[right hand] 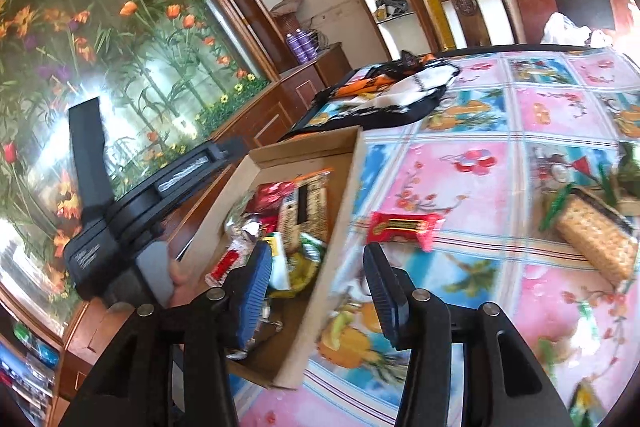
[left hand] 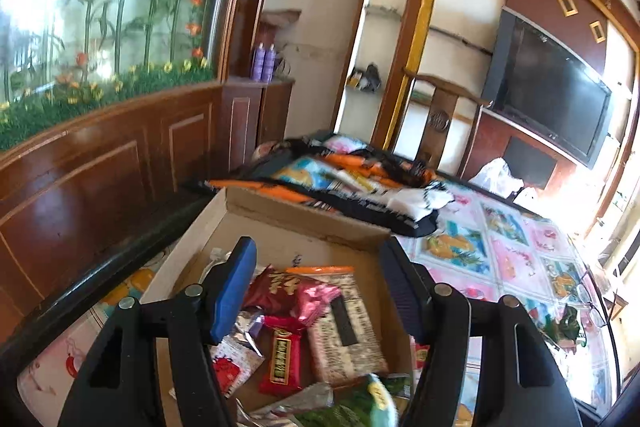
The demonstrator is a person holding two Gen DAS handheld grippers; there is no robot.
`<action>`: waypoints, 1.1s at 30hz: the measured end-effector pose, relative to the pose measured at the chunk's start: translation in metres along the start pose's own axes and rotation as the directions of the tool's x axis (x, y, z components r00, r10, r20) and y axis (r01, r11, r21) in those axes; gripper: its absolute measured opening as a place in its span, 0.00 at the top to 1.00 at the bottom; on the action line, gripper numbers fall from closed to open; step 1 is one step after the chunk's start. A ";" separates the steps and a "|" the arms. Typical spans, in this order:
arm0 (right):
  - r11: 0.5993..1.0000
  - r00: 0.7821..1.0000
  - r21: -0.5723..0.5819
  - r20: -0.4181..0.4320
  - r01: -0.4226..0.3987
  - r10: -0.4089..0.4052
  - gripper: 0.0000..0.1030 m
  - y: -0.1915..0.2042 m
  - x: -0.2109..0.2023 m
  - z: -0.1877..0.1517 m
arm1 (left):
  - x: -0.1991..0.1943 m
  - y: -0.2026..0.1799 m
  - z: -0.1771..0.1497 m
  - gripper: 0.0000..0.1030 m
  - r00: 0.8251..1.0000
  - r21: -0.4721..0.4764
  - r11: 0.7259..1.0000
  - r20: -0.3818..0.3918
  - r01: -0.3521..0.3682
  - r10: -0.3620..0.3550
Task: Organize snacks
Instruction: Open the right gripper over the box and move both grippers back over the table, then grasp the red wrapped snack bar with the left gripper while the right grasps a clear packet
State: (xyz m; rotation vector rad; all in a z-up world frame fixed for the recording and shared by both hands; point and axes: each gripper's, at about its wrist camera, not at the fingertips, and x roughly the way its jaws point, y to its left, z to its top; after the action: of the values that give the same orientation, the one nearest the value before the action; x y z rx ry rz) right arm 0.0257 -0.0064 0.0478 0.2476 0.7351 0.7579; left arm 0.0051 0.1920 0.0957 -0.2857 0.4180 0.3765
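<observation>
A cardboard box [left hand: 280, 215] holds several snack packets, among them a red bar [left hand: 285, 359] and a long cracker pack [left hand: 344, 327]. My left gripper [left hand: 320, 291] hovers open and empty over the box. In the right wrist view the box [right hand: 344, 195] sits left of centre. My right gripper [right hand: 316, 287] is open and empty above the box's right wall. A red snack packet [right hand: 404, 229] lies on the tablecloth just beyond its right finger. A cracker pack [right hand: 596, 239] lies at the right. The left gripper [right hand: 132, 211] shows at the left.
A floral tablecloth [right hand: 500, 155] covers the table. A black and orange bag [left hand: 332, 183] with more packets lies behind the box. A wood-panelled wall [left hand: 100, 167] runs along the left. A chair [left hand: 440, 119] and a TV [left hand: 552, 95] stand beyond the table.
</observation>
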 end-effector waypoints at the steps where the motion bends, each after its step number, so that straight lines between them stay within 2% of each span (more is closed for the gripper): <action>1: 1.000 1.000 0.003 0.002 0.005 -0.005 0.49 -0.004 -0.004 0.000 | -0.005 -0.003 -0.002 0.34 1.000 0.001 1.000 0.014 0.001 -0.001; 5: 1.000 0.999 0.016 0.028 0.025 -0.026 0.50 -0.021 -0.024 0.003 | -0.018 -0.020 -0.011 0.34 0.999 0.033 0.999 0.035 0.025 -0.026; 10: 0.997 0.995 0.061 0.080 0.052 -0.057 0.50 -0.043 -0.052 0.010 | -0.022 -0.051 -0.027 0.33 0.998 0.114 0.991 0.004 0.069 -0.070; 14: 0.990 0.990 0.123 0.116 0.064 -0.079 0.50 -0.064 -0.073 0.014 | -0.022 -0.076 -0.038 0.33 0.995 0.188 0.977 -0.030 0.101 -0.098; 17: 0.984 0.986 0.163 0.135 0.072 -0.094 0.50 -0.076 -0.084 0.015 | -0.014 -0.093 -0.044 0.33 0.986 0.211 0.966 -0.105 0.146 -0.127; 20: 0.977 0.986 0.203 0.139 0.064 -0.093 0.50 -0.087 -0.090 0.017 | 0.008 -0.113 -0.048 0.33 0.968 0.236 0.959 -0.228 0.156 -0.101; 21: 0.976 0.986 0.210 0.139 0.060 -0.091 0.50 -0.088 -0.090 0.017 | 0.020 -0.120 -0.050 0.33 0.954 0.233 0.959 -0.285 0.162 -0.092; 24: 0.974 0.986 0.220 0.145 0.048 -0.081 0.50 -0.091 -0.095 0.017 | 0.050 -0.130 -0.057 0.35 0.921 0.208 0.966 -0.385 0.154 -0.064; 28: 0.975 0.985 0.219 0.152 0.043 -0.077 0.50 -0.090 -0.098 0.017 | 0.079 -0.137 -0.068 0.48 0.884 0.195 0.972 -0.466 0.131 -0.026; 31: 0.975 0.986 0.222 0.152 0.034 -0.069 0.50 -0.091 -0.100 0.017 | 0.088 -0.139 -0.072 0.50 0.883 0.212 0.974 -0.470 0.086 0.024; 33: 0.975 0.987 0.223 0.150 0.027 -0.062 0.50 -0.091 -0.100 0.017 | 0.092 -0.137 -0.076 0.51 0.868 0.196 0.977 -0.496 0.079 0.030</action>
State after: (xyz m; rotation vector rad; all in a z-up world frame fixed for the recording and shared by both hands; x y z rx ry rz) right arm 0.0362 -0.1406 0.0699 0.4845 0.6736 0.6064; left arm 0.1139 0.0706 0.0146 -0.1769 0.9580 0.2250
